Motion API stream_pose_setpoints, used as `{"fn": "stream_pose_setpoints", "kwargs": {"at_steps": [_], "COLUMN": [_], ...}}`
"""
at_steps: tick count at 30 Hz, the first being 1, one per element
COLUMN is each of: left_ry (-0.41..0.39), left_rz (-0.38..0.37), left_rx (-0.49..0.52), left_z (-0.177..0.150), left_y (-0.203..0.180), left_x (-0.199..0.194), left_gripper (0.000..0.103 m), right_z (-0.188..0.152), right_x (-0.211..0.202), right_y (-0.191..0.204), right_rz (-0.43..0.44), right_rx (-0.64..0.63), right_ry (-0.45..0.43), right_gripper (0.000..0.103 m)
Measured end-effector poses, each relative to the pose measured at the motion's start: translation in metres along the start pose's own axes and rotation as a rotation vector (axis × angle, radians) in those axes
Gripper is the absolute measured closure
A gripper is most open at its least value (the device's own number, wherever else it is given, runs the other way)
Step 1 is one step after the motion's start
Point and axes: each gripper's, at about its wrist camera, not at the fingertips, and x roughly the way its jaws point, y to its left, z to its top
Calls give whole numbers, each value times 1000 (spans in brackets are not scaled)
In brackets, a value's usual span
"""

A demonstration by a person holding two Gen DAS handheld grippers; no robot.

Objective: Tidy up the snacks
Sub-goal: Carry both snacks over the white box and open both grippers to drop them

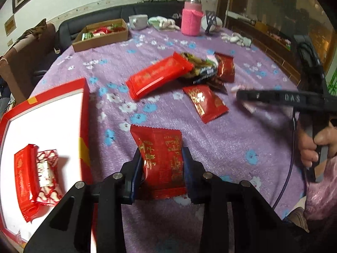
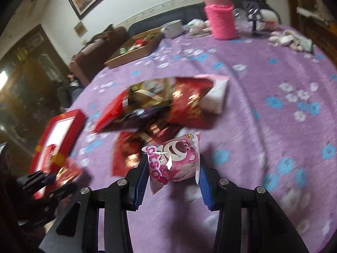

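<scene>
My left gripper (image 1: 162, 164) is shut on a dark red snack packet (image 1: 161, 160) with gold print, held above the purple tablecloth, just right of a red box (image 1: 83, 97) with a white floor. The box holds a red bar (image 1: 25, 181) and a red-and-white candy (image 1: 47, 181). My right gripper (image 2: 172, 168) is shut on a pink bear snack packet (image 2: 174, 160). A pile of snacks (image 1: 189, 71) lies mid-table; it also shows in the right wrist view (image 2: 164, 103). The right gripper shows in the left wrist view (image 1: 248, 99).
A brown cardboard tray (image 1: 101, 40) with snacks sits at the far left. A white mug (image 1: 138, 22), a bottle in a pink sleeve (image 1: 191, 19), crumpled cloths (image 1: 164, 23) and a small black stand (image 1: 210, 21) line the far edge. A sofa stands behind.
</scene>
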Motion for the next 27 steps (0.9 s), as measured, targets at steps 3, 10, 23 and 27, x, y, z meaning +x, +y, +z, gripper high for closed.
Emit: {"fn": "stream_pose_setpoints", "kwargs": {"at_steps": [3,10,23,27], "left_ry": [-38,-131,-112,-104], "left_rz": [9,103,298,323], "left_rx": [-20,-100,-309,-321], "left_z": [-2,-10,-46,-46], "left_y": [11,59,157,167], "left_x": [-15,-54,-60,-53], "left_gripper": [70,70,70,70], "right_z": [-4,0,0,-7], "right_x": [0,16,85,96], "right_y": [19,98,270,294], "right_rz": [91,250,424,448], "right_rx": [4,-88,-289,-320], "right_ry": [34,75,124,132], "right_gripper": [59,59,59,57]}}
